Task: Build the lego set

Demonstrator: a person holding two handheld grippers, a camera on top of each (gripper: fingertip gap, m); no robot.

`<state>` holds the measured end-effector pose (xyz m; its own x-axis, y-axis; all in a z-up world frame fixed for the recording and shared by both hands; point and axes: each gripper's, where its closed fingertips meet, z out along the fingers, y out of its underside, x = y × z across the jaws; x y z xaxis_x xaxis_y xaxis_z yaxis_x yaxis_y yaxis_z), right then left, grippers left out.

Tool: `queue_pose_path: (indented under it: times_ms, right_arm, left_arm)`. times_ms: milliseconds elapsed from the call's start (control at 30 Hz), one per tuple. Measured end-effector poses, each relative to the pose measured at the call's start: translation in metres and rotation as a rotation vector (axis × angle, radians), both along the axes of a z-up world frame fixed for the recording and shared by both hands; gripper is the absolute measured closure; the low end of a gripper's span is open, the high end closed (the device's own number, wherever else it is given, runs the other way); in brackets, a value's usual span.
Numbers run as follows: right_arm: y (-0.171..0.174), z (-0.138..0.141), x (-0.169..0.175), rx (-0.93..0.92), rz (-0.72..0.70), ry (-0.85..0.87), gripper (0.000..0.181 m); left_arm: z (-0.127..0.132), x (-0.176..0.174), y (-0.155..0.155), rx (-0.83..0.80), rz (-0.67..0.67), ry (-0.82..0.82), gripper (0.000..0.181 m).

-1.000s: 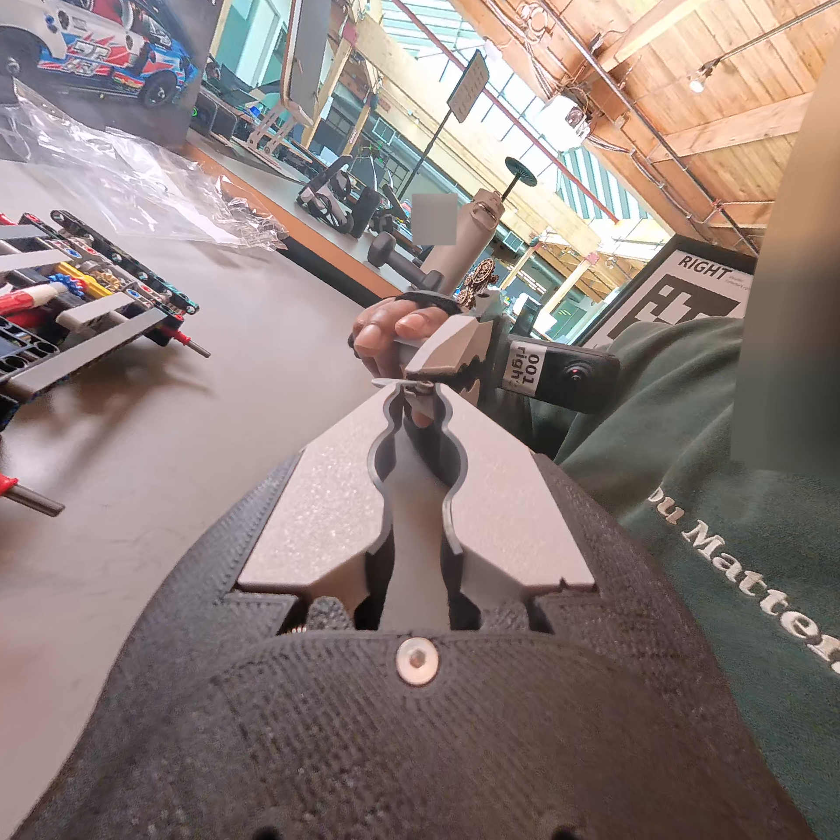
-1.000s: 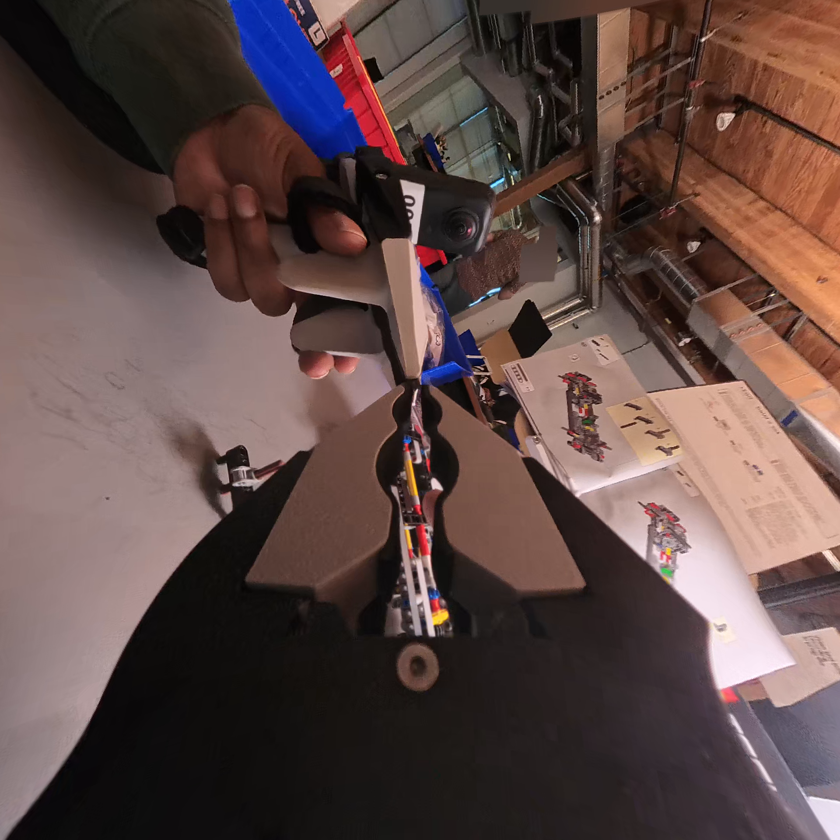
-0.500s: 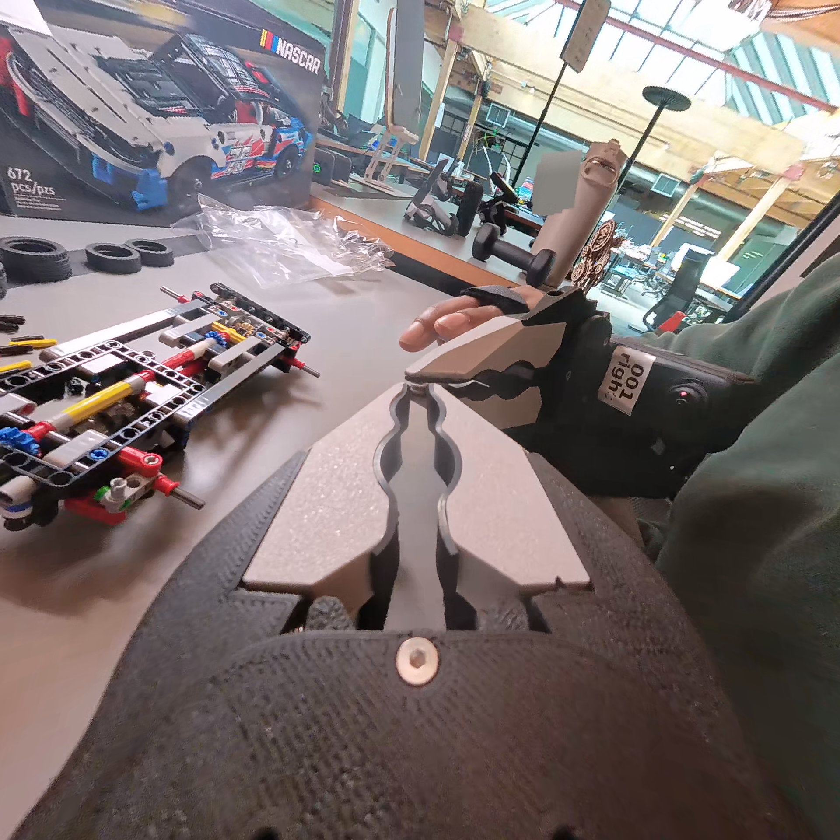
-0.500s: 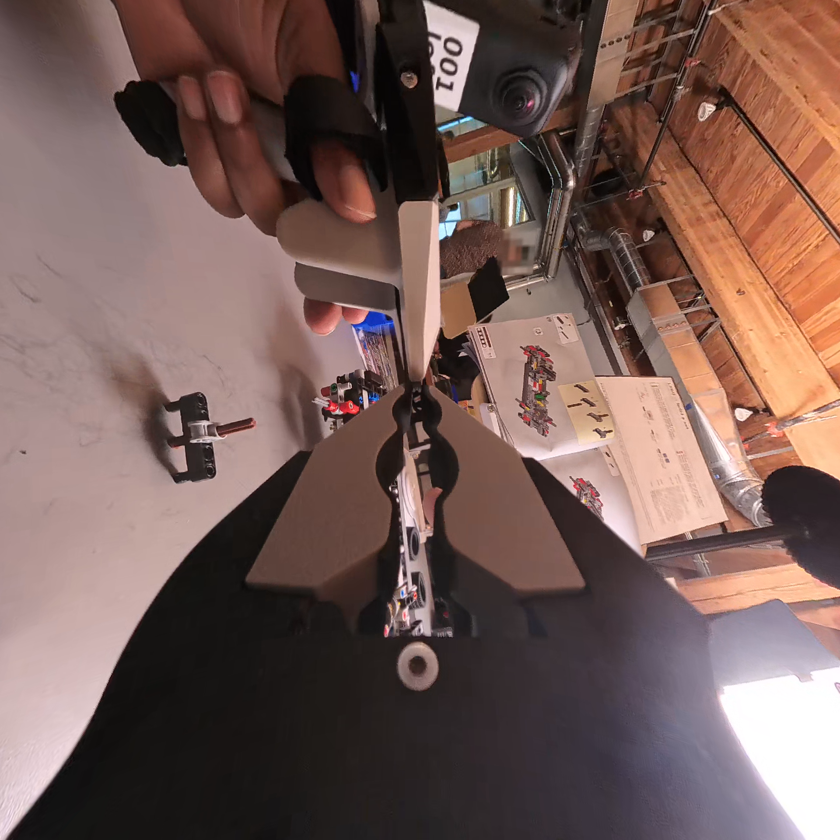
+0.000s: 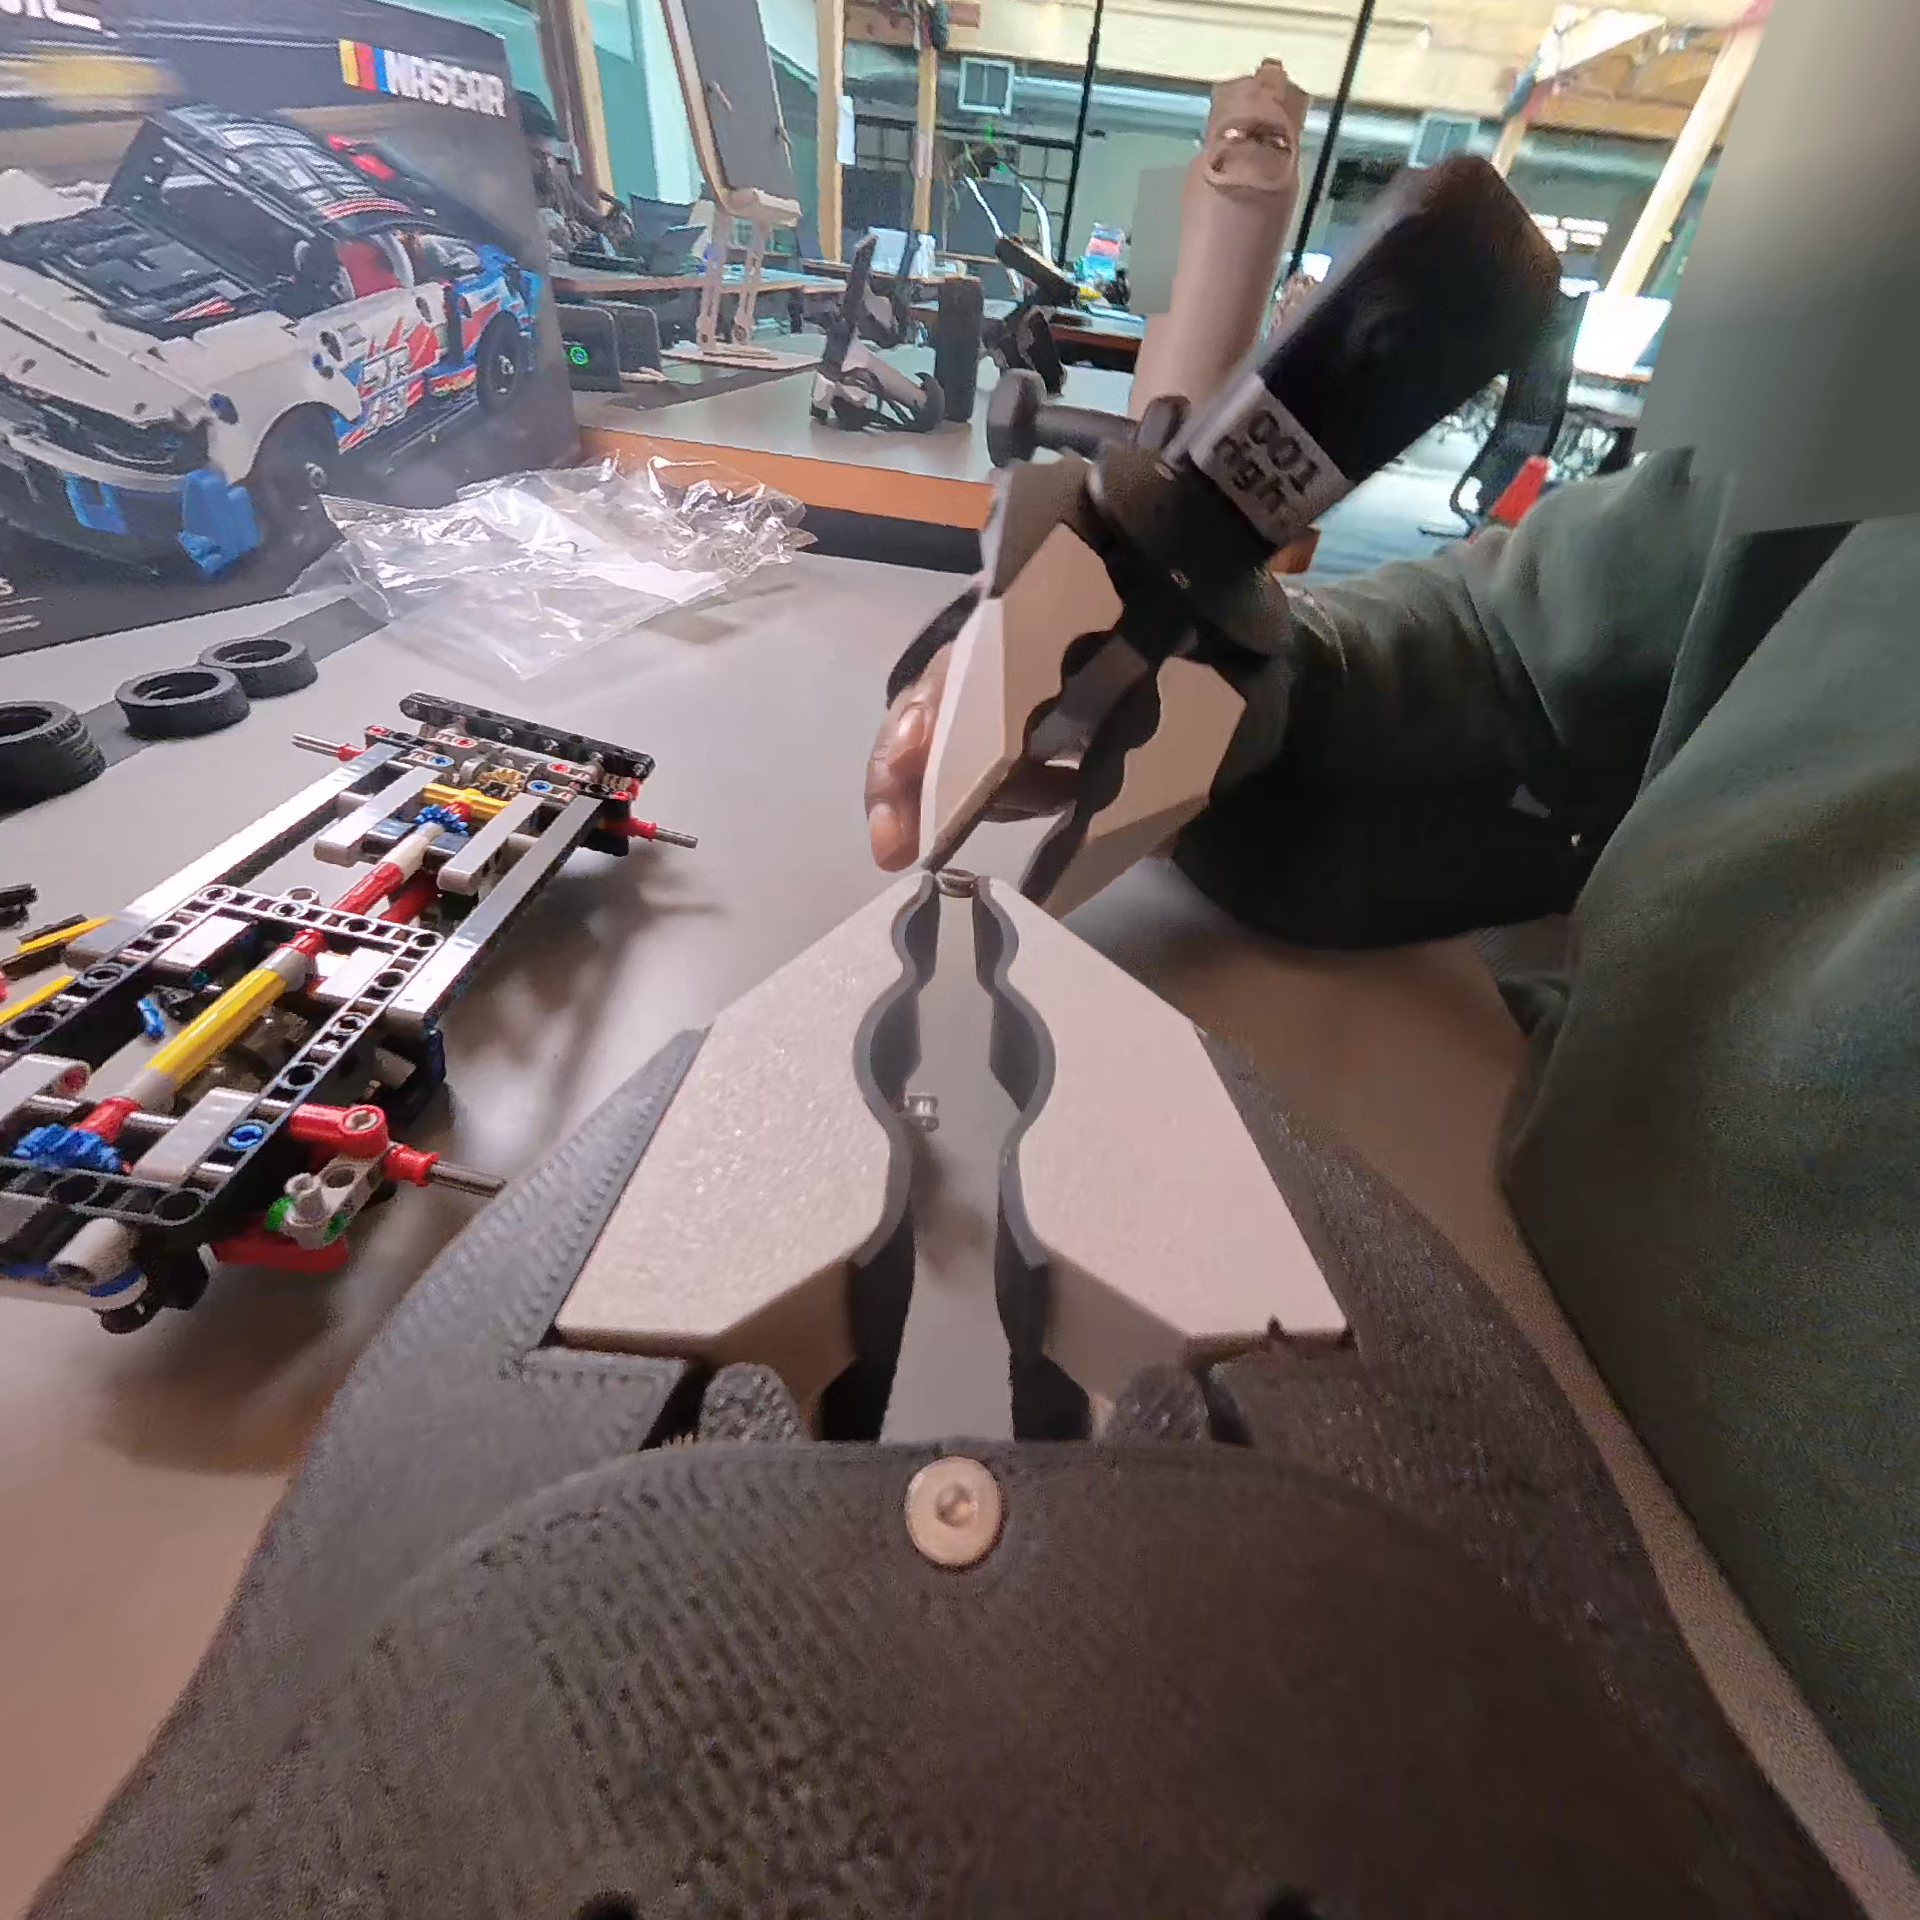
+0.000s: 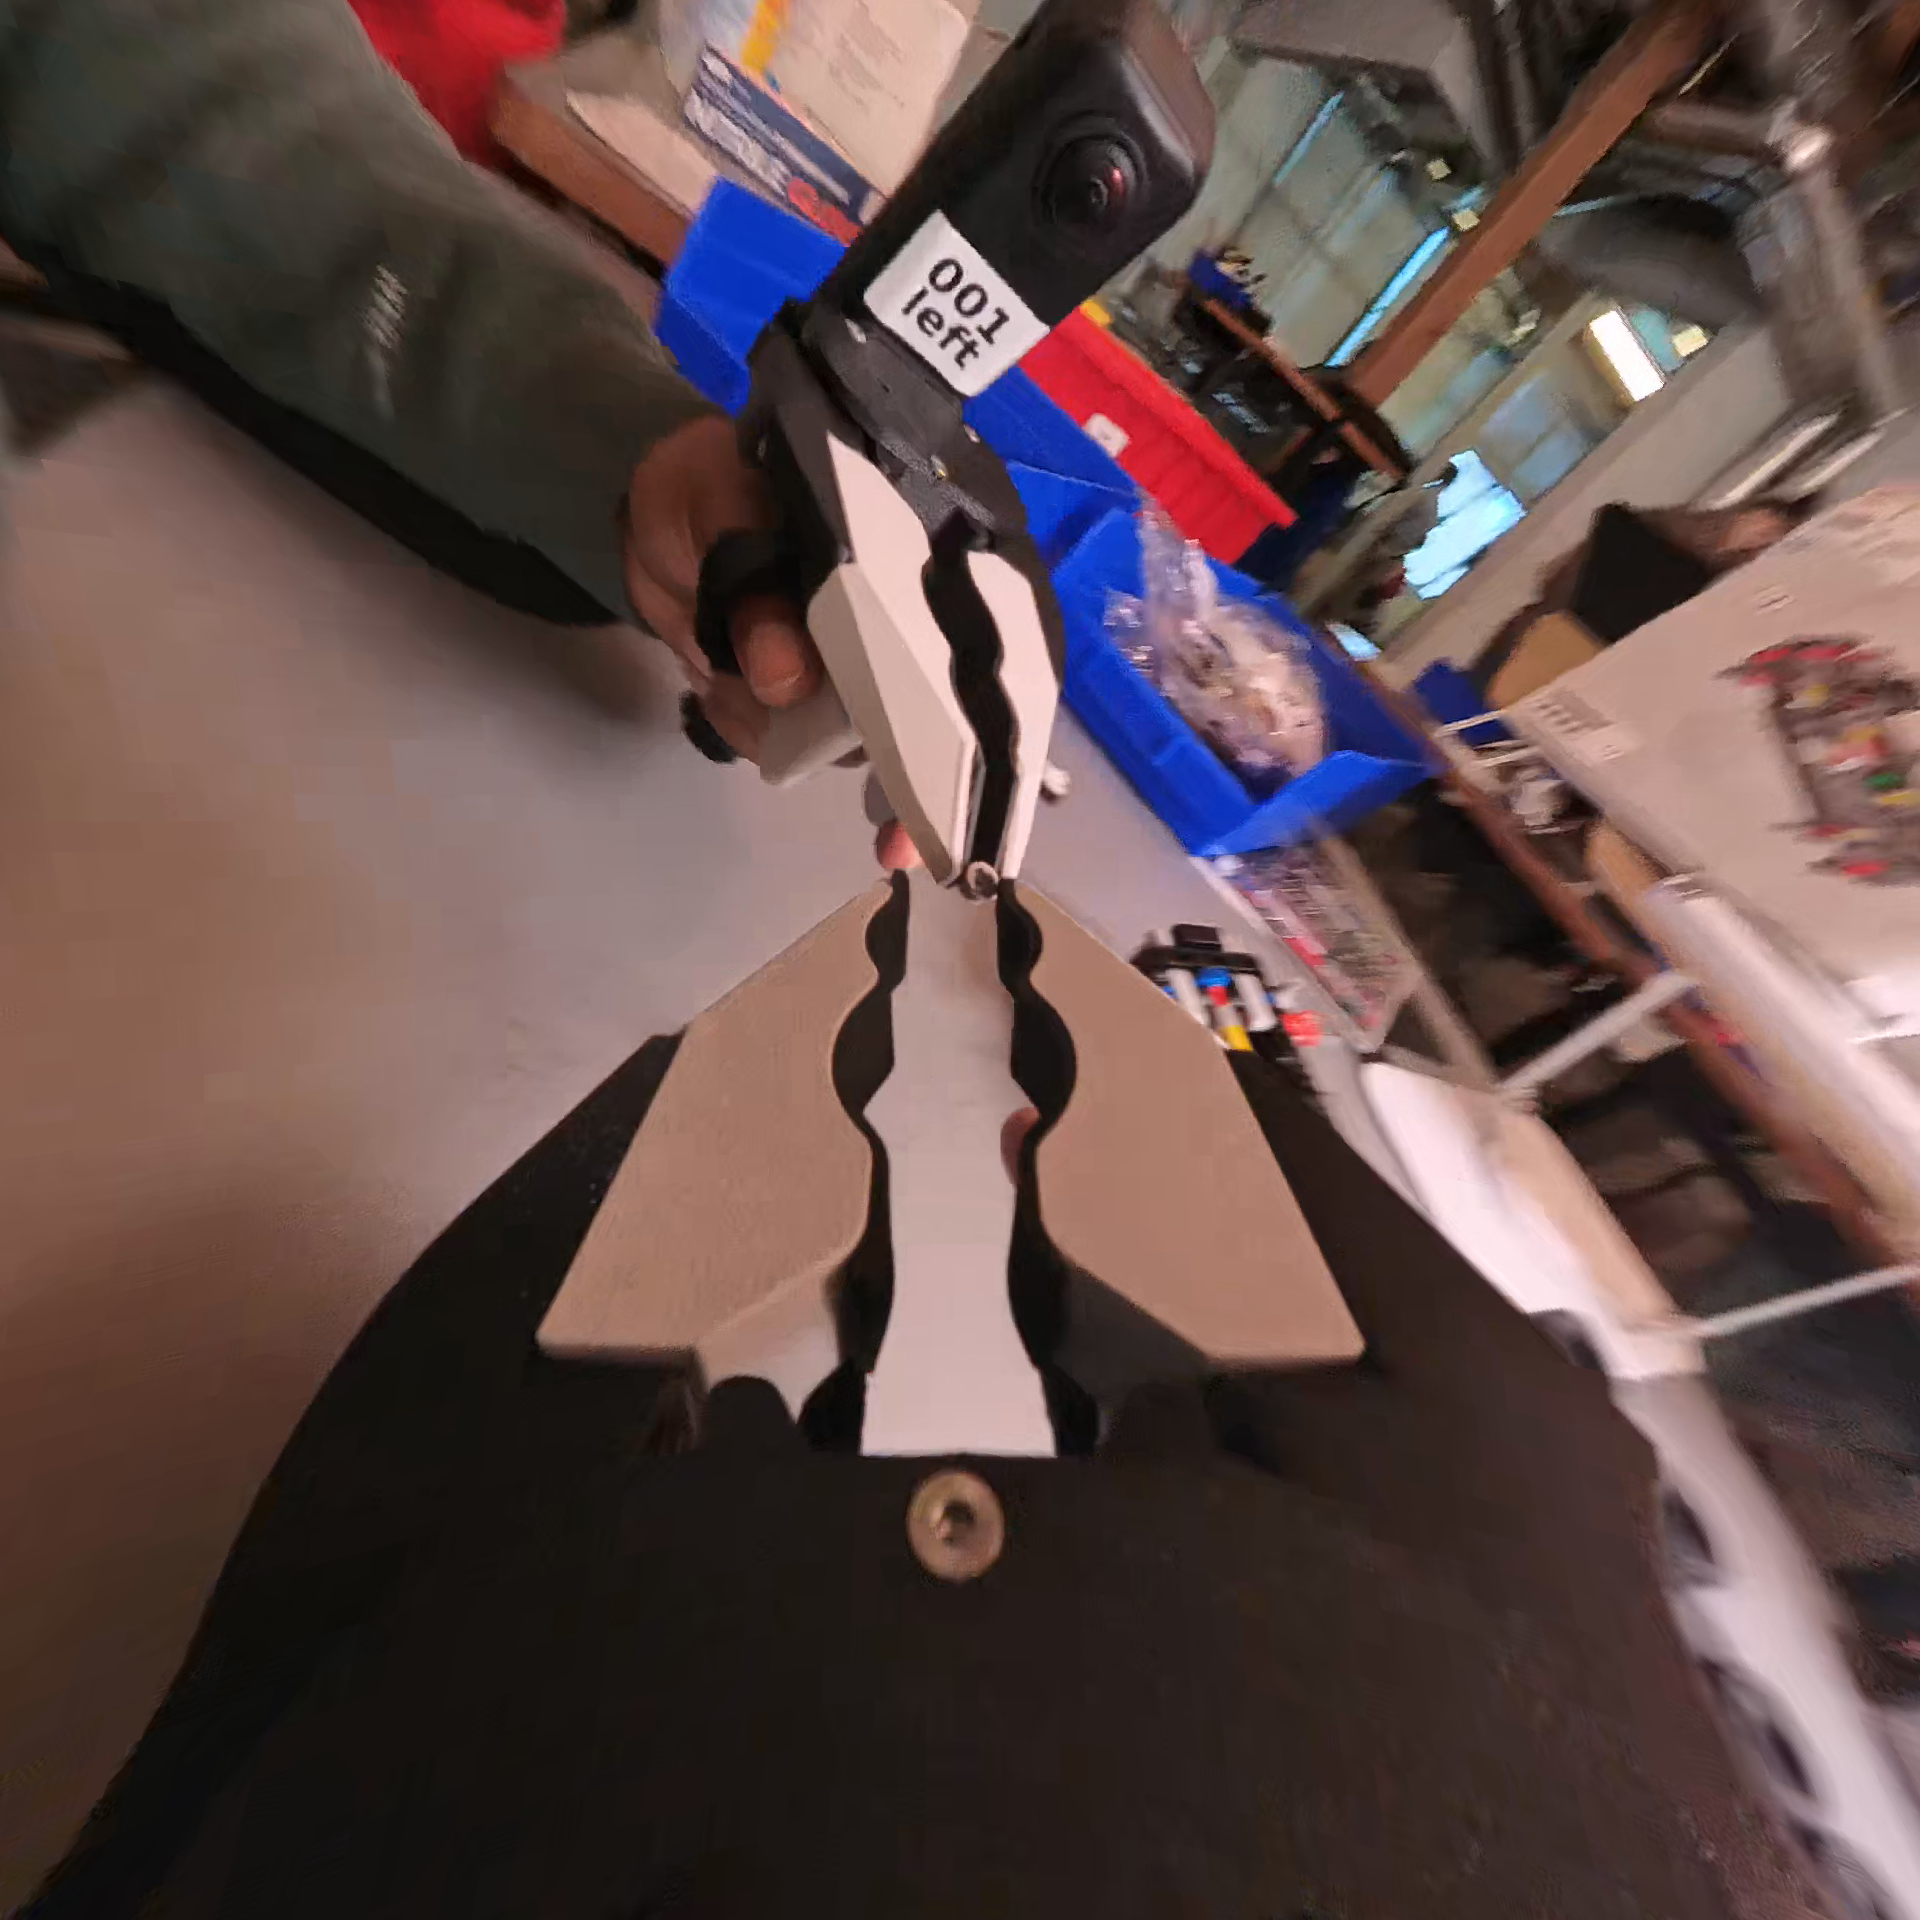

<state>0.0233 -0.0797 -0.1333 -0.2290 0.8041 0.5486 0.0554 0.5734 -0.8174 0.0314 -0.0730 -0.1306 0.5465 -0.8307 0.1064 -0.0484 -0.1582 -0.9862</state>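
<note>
My left gripper (image 5: 951, 896) is shut on a small grey Lego piece (image 5: 957, 882) pinched at its fingertips, held above the table. My right gripper (image 6: 948, 896) is open and empty, tip to tip with the left one; it also shows in the left wrist view (image 5: 987, 875) with its jaws apart. In the right wrist view the left gripper (image 6: 979, 871) holds the small grey piece (image 6: 978, 882) just beyond my right fingertips. The partly built Lego car chassis (image 5: 312, 956) lies on the table to the left. Another small grey piece (image 5: 923, 1107) lies on the table under the left fingers.
Black tyres (image 5: 182, 701), the set's box (image 5: 260, 312) and a clear plastic bag (image 5: 561, 561) sit at the back left. Blue bins (image 6: 1195, 707) and instruction pages (image 6: 1766, 779) lie past the right gripper. A person's green sleeve (image 5: 1455, 727) fills the right side. The tips of both grippers are at nearly the same place.
My right gripper has opened from nearly shut. Both grippers have swung round, staying tip to tip, and the left one keeps its small grey piece.
</note>
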Motion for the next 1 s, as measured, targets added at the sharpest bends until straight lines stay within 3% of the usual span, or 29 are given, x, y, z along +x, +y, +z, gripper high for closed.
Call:
queue_pose_path:
  times_ms: [33,133,567,1000]
  right_arm:
    - [-0.002,-0.001,0.002,-0.066,0.033,-0.029,0.168]
    - [-0.006,-0.004,0.009,-0.138,0.097,-0.081,0.171]
    - [-0.039,-0.022,0.023,0.073,0.255,-0.258,0.178]
    - [-0.055,-0.03,0.024,0.17,0.331,-0.351,0.175]
  left_arm:
    - [-0.002,0.002,-0.002,0.01,-0.013,0.023,0.177]
    - [-0.009,0.006,-0.008,0.016,-0.067,0.078,0.177]
    - [-0.03,0.024,-0.048,-0.255,-0.475,0.056,0.177]
    - [-0.033,0.025,-0.059,-0.348,-0.564,0.016,0.177]
